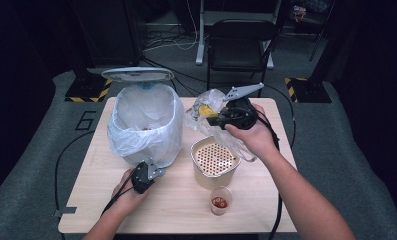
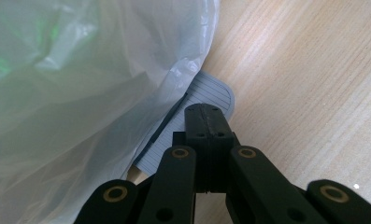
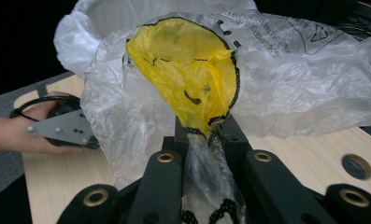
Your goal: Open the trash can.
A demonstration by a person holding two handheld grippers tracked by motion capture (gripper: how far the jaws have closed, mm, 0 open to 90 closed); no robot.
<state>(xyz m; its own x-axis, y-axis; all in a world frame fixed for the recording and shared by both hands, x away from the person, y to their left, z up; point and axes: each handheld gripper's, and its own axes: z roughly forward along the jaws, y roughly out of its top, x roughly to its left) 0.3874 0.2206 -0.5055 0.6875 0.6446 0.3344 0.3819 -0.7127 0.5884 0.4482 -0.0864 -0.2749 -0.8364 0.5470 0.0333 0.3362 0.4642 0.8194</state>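
Observation:
A pedal bin (image 1: 145,127) lined with a white bag stands at the table's left, and its lid (image 1: 137,74) is raised. My left gripper (image 1: 147,169) is at the bin's foot. In the left gripper view its jaws (image 2: 205,116) are shut with nothing between them, and their tips lie on the grey ribbed pedal (image 2: 213,91). My right gripper (image 1: 212,118) hangs above the table just right of the bin's rim. It is shut on a crumpled clear plastic bag with a yellow print (image 3: 192,70), which droops around the jaws.
Under my right hand stands a beige container with a perforated top (image 1: 215,162). A small clear cup holding something red (image 1: 220,201) sits near the front edge. Off the far side, a black chair (image 1: 238,45) and cables lie on the floor.

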